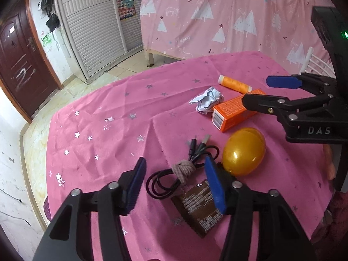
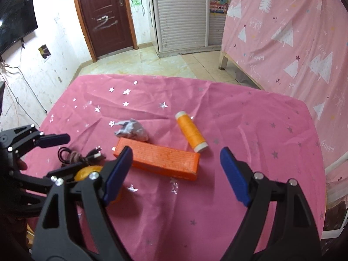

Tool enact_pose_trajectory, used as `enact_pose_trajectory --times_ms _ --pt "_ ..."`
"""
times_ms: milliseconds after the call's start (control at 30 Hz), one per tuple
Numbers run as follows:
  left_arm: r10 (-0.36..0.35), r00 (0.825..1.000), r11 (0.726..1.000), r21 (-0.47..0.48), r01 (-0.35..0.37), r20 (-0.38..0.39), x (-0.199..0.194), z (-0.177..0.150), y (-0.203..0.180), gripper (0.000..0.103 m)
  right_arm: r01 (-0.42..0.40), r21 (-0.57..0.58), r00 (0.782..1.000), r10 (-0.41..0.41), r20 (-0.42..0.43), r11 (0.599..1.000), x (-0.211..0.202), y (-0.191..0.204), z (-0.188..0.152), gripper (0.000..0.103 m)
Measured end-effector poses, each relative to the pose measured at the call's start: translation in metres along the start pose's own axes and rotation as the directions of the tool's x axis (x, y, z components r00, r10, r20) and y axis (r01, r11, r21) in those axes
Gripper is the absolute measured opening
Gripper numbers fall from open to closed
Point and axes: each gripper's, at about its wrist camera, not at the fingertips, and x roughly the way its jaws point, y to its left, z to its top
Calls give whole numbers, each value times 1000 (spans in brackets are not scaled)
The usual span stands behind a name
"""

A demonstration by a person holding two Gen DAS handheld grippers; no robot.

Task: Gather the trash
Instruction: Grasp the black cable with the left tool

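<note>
**Crumpled paper waits on a pink table**

A crumpled pale paper wad (image 1: pixel 206 100) lies just beside an orange box (image 1: pixel 233 114), near an orange thread spool (image 2: pixel 191 131). 2 grippers, left gripper (image 1: pixel 174 187) and right gripper (image 2: pixel 176 174), hover with jaws apart, holding nothing. Star-printed pink tablecloth (image 2: pixel 239 119); dark door (image 2: pixel 104 15) behind.

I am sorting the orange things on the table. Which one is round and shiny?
The golden-orange egg-shaped ball, beside the black cable. The orange box is flat-sided and printed; the orange thread spool is a matte cylinder.
</note>
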Motion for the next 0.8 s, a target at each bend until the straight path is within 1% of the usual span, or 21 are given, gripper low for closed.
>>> enact_pose_trajectory --times_ms 33,67,100,133,167,200,267,367,467,600,700,800 --pt "-9 1000 1000 7 9 -2 1 0 -1 45 -1 0 1000 1 -3 1000 1 1 1 79" --pt "-16 1000 1000 14 16 -5 2 0 -2 41 -1 -1 1000 1 -5 1000 2 2 1 79" --pt "-21 1000 1000 18 22 -6 3 0 -2 35 1 -4 1000 -1 -7 1000 3 3 2 79" --pt "-31 1000 999 23 31 -6 3 -1 -2 31 -1 -5 1000 1 -11 1000 5 3 3 79" --pt "-33 999 999 28 33 -9 4 -1 -2 23 -2 -6 1000 1 -13 1000 5 5 3 79" --pt "-36 999 999 31 37 -11 5 -3 -3 18 -2 -10 1000 2 -15 1000 7 7 4 79" --pt "-32 999 998 49 32 -2 3 -6 -4 12 -8 -15 1000 7 -21 1000 10 12 5 79" --pt "-26 1000 999 44 26 3 1 -10 -2 11 -21 -23 999 20 -33 1000 14 19 6 80" --pt "-18 1000 1000 15 18 5 -1 -14 6 11 -29 -22 999 28 -37 999 18 22 7 85" --pt "-12 1000 1000 -22 12 6 -5 -16 17 11 -46 -12 998 45 -45 999 21 23 9 87" --pt "-17 1000 999 -39 17 6 -4 -15 23 11 -68 -1 996 68 -51 998 22 25 9 87" --pt "-26 1000 998 -48 27 8 -3 -13 26 11 -78 12 995 78 -58 997 24 26 10 90"
